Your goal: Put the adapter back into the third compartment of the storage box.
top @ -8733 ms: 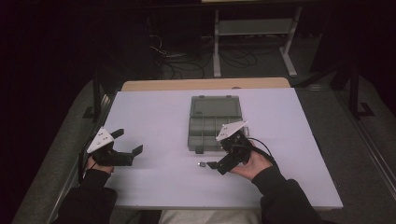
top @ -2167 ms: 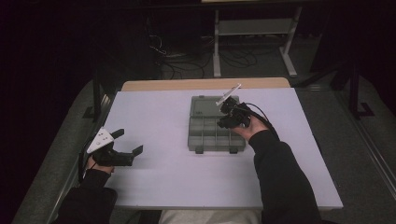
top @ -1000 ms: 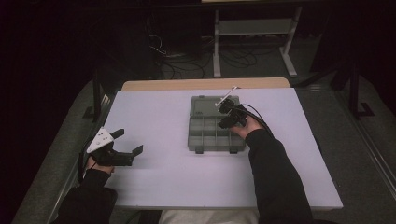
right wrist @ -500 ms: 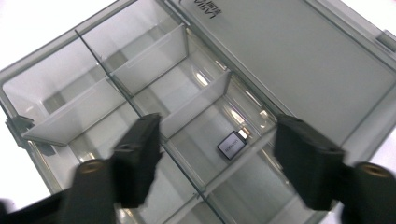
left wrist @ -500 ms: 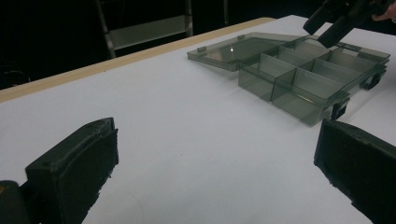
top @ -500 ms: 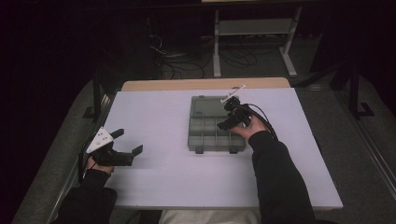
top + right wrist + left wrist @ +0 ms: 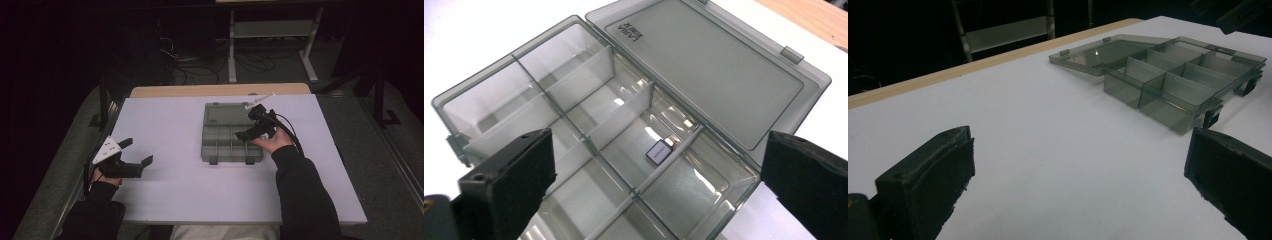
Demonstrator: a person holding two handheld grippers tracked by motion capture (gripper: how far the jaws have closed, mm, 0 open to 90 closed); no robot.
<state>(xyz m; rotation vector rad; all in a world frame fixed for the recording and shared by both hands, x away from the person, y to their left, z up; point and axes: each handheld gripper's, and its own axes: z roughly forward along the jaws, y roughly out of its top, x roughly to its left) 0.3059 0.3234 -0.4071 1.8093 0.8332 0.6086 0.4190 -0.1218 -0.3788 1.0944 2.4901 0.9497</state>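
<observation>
A clear grey compartment box (image 7: pixel 226 142) lies mid-table, its lid (image 7: pixel 223 113) folded flat on the far side. In the right gripper view a small dark card (image 7: pixel 659 152) rests on the floor of one compartment of the box (image 7: pixel 574 105). My right gripper (image 7: pixel 250 125) hovers over the box's right side; its jaws have just been opening and stand wide apart with nothing between them (image 7: pixel 656 170). My left gripper (image 7: pixel 137 151) sits low at the table's left, open and empty (image 7: pixel 1078 170), well away from the box (image 7: pixel 1178 80).
The white tabletop (image 7: pixel 175 190) has a wooden strip (image 7: pixel 215 90) along its far edge. Beyond it, on a dark floor, are cables (image 7: pixel 185 62) and a metal stand (image 7: pixel 272 35). Grey floor borders the table on both sides.
My right gripper's jaws have spread apart, and it has drawn slightly up and back over the box. The left gripper has stayed put.
</observation>
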